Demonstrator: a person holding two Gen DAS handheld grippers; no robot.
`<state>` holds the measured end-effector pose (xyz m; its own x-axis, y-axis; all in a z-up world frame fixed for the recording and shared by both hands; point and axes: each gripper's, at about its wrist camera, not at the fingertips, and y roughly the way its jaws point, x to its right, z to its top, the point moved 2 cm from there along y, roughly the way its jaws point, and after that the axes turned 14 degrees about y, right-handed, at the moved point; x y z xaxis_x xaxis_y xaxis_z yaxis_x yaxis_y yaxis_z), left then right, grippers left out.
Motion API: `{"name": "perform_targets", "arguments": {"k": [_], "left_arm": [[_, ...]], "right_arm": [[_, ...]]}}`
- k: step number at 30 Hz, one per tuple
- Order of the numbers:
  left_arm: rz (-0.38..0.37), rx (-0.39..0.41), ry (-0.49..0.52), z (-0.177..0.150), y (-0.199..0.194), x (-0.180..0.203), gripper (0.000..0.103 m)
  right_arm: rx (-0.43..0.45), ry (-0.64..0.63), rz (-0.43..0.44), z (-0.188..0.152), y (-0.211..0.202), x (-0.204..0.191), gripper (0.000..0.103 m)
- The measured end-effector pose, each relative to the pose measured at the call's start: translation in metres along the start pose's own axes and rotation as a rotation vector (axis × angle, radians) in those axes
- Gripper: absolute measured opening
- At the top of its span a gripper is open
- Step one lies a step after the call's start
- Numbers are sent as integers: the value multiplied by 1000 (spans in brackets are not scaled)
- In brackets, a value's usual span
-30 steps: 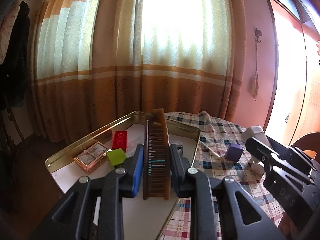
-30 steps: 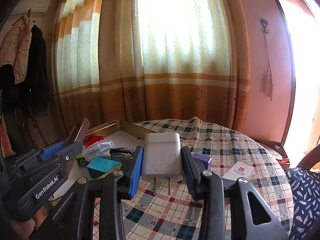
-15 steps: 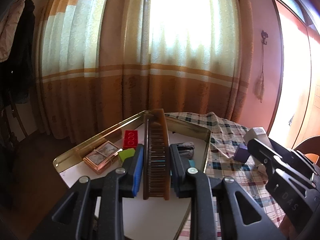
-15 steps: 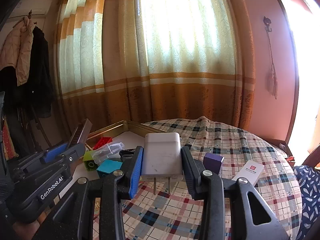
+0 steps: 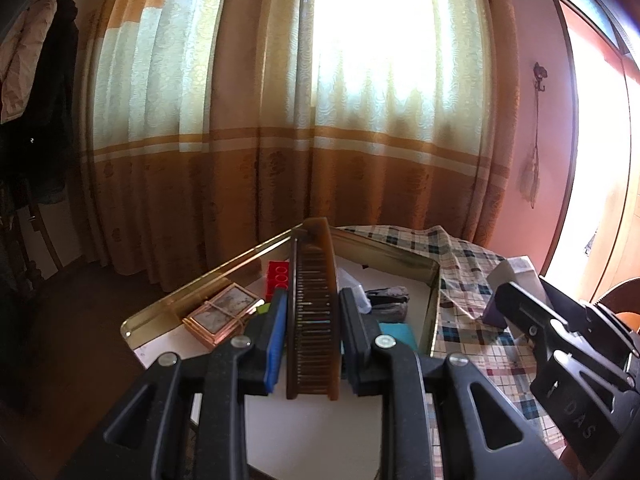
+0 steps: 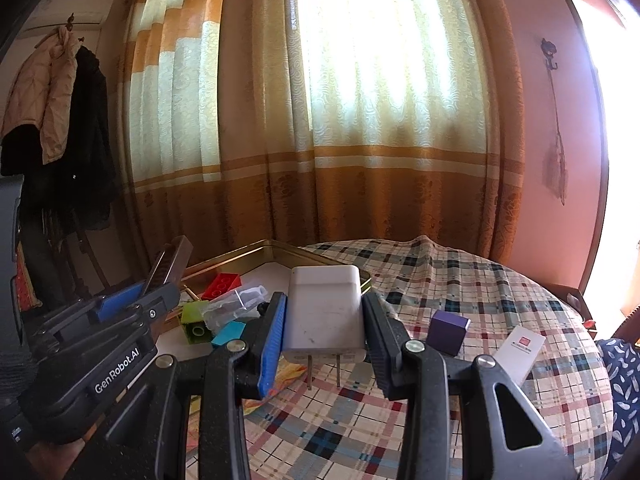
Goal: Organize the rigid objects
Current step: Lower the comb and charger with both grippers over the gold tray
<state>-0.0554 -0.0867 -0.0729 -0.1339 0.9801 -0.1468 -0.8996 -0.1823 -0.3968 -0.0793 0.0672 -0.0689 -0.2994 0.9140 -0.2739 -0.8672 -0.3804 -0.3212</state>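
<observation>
Behind everything hangs an orange-and-cream striped curtain (image 6: 360, 120) w/ sun coming through; coats on a rack at far left. Your round surface, under a plaid tablecloth (image 6: 480, 300), carries a shallow gold metal tray (image 5: 384, 254) at its left side.

Progress, judging by what lies where: roughly midway. Already in the tray: a red stud brick (image 6: 221, 283), a lime-green stud brick (image 6: 195, 319), a teal flat block (image 6: 228, 333), a clear plastic piece (image 6: 240, 300), a bundle of copper-edged square cards tied w/ string (image 5: 221, 316), and a dark crumpled item (image 5: 387, 300) I can't identify. Not yet in: a purple cube (image 6: 449, 331) and a white card box w/ red square logo (image 6: 520, 354), both on the cloth at right, near each other but apart.

Both your tools are loaded. Left tongs (image 5: 313, 334) are clamped on a long brown translucent comb (image 5: 313, 300), held on edge, teeth up, running away from you over the tray's near half. Right tongs (image 6: 325, 334) are clamped on a white rectangular plug charger (image 6: 325, 312), two metal prongs pointing down toward you, hanging above the cloth just right of the tray's corner.

How they'd handle, I'd guess: comb is thin and long, so it may pivot when set down. Charger is blocky, smooth, a bit scuffed; should sit flat on its back. Tray has free room near its front, prob. enough for both, plus the cube and card box after.
</observation>
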Motion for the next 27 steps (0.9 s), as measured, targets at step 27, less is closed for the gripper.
{"name": "perform_targets", "arguments": {"k": [27], "left_arm": [[114, -103, -57, -9, 19, -46, 24]], "right_arm": [[-63, -108, 121, -8, 29, -55, 41]]}}
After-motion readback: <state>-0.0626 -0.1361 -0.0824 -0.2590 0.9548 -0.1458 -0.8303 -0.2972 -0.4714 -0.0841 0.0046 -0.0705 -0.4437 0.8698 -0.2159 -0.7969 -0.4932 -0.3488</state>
